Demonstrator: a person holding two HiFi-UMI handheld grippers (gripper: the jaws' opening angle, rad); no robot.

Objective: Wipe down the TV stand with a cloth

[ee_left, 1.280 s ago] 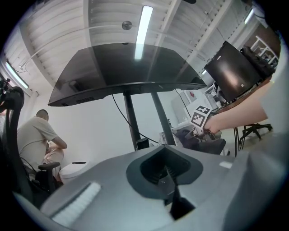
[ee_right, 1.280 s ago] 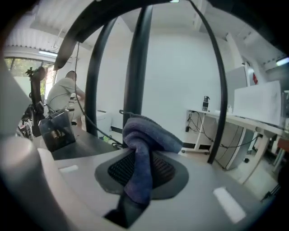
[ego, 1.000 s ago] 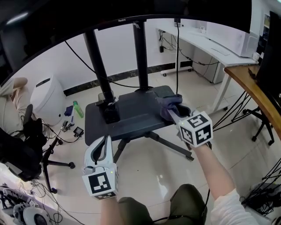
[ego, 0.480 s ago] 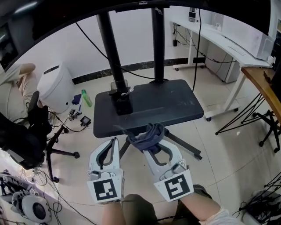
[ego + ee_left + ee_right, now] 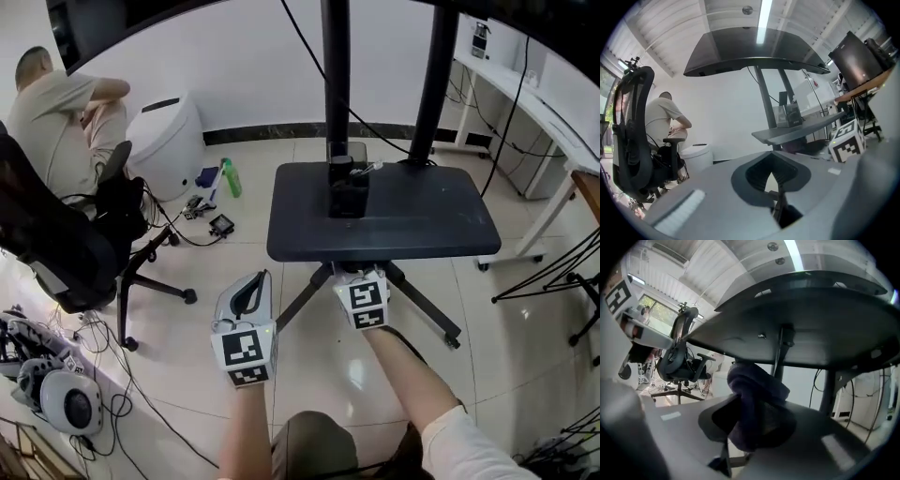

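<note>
The TV stand's dark shelf [image 5: 422, 230] sits on two black posts [image 5: 336, 75], with a small black box [image 5: 348, 195] on its top. My right gripper [image 5: 360, 277] reaches in under the shelf's front edge. It is shut on a bunched purple cloth [image 5: 754, 401], which hangs just below the shelf's underside [image 5: 806, 329]. The shelf hides the cloth in the head view. My left gripper [image 5: 259, 281] hovers over the floor, left of the shelf and in front of it. It is shut with nothing in it, and the shelf [image 5: 797, 131] shows ahead of it.
A black office chair [image 5: 66, 253] stands at the left, with a seated person [image 5: 56, 103] and a white bin [image 5: 169, 141] behind it. A green bottle [image 5: 231, 178] and cables lie on the floor. The stand's legs [image 5: 422, 305] spread below. White desks [image 5: 525, 94] stand at the right.
My right gripper drew the cloth off the shelf's right top toward me, then dropped under the front edge. The left gripper stayed low and shut. The head view swung left.
</note>
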